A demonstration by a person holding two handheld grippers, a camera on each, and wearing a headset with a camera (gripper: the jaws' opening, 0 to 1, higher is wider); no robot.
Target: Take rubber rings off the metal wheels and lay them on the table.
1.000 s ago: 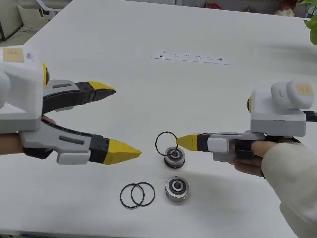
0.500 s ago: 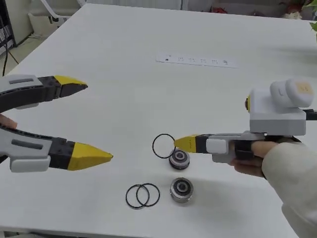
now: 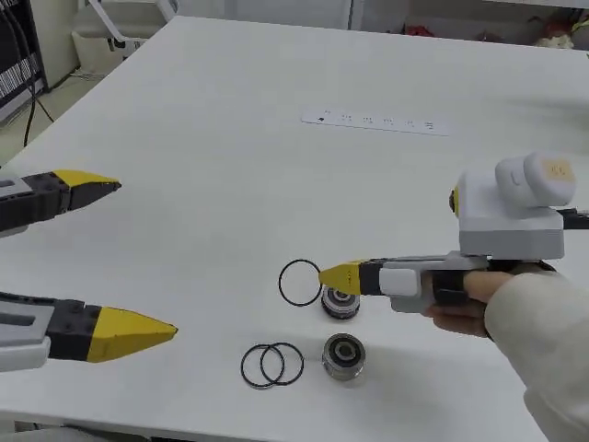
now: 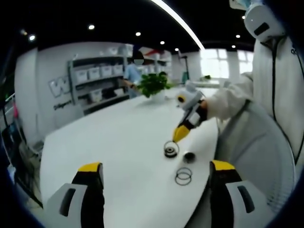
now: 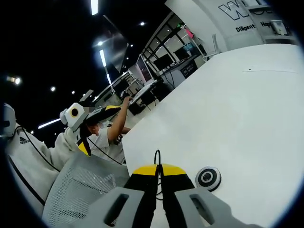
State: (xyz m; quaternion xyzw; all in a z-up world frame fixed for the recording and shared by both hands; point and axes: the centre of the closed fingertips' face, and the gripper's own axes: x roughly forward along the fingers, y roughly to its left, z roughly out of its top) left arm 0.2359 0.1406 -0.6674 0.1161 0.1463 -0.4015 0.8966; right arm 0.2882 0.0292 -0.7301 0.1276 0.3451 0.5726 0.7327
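In the head view, my left tool [image 3: 124,258] has backed away to the left, jaws wide and empty. The right tool [image 3: 336,276] stays pinched on a rubber ring [image 3: 281,283], now just beside the upper metal wheel [image 3: 341,300] (off it, I judge).

In the left gripper view, two freed rings [image 4: 175,177] lie on the bench [image 4: 118,142] near the second wheel [image 4: 189,156].

In the right gripper view, the held ring stands edge-on between the closed jaws, so laying it down looks like the next step.

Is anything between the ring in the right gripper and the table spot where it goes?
Nothing visible. The rubber ring pinched by the right gripper has bare table beneath it; the nearest metal wheel sits beside it, under the jaws.
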